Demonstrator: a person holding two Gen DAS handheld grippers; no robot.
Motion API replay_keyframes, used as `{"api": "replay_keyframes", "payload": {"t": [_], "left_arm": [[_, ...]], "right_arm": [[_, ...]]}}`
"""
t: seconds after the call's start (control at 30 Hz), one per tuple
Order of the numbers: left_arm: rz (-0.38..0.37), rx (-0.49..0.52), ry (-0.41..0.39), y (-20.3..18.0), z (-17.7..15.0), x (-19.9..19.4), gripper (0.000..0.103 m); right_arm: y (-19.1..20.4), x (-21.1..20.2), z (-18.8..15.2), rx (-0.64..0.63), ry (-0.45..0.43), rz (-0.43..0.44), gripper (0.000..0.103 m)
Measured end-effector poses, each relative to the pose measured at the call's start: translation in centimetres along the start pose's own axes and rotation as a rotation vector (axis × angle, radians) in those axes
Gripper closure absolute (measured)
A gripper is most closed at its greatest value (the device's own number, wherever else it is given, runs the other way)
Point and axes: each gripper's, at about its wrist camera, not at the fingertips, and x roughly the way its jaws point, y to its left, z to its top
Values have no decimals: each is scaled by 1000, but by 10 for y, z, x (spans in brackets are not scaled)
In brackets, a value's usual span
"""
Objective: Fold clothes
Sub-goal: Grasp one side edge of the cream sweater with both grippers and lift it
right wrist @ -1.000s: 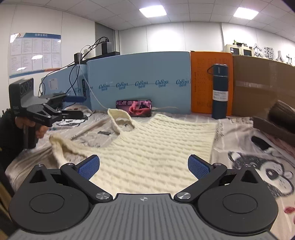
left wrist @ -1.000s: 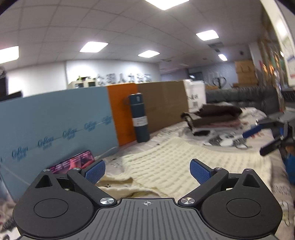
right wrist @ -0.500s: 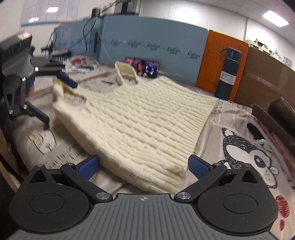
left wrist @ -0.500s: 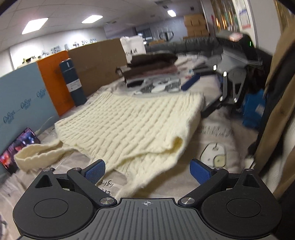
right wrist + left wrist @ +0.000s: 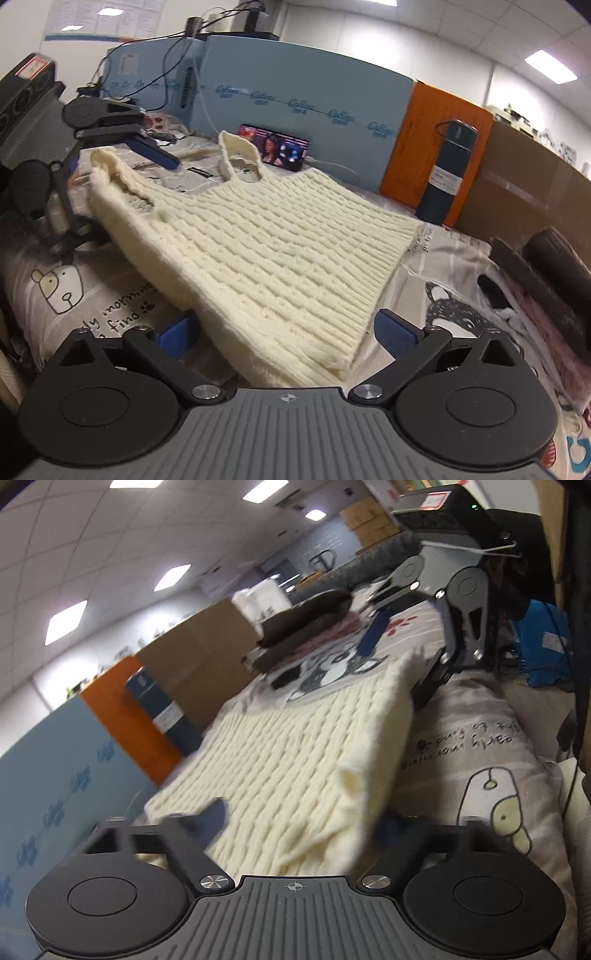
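Observation:
A cream knitted vest lies flat on the printed bed sheet, straps toward the blue panels. My right gripper is open, its blue pads on either side of the vest's near hem corner. My left gripper is open around the vest's near shoulder edge; that view is blurred. Each gripper shows in the other's view: the left one by the strap, the right one at the hem corner.
A dark blue flask stands against orange and cardboard panels. A phone leans on the blue panel. Folded dark clothes lie at the right of the bed. The bed's edge drops off near the grippers.
Both grippers have come down and forward from above the bed to the vest's near edge, each now straddling a corner. Both stay open.

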Motion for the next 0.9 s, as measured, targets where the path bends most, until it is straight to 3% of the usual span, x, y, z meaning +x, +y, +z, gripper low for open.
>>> {"api": "replay_keyframes", "payload": {"t": [0.03,0.07,0.2,0.3,0.47,0.6,0.73,0.9], "left_arm": [[-7,6,-11,0,2,1,71],[-13,4,-25,0,3,0,82],[-36,-33,-35,2,0,-3,89],[-58,-50,-32,0,-2,-7,94],[-87,-83,-26,-3,-6,-17,96],[-103,-119,-54,2,-5,-30,96],[0,-122,-90,11,1,-24,95],[149,-103,-91,27,13,-1,92]], "right_arm": [[2,0,0,-11,2,10,7],[3,1,0,-22,5,19,17],[6,-2,0,-32,10,72,58],[6,-8,1,-10,-5,110,72],[10,-21,1,11,-25,154,84],[16,-36,3,-1,-42,190,86],[12,-34,14,-27,-81,145,86],[-9,-16,34,-49,-173,24,86]]}}
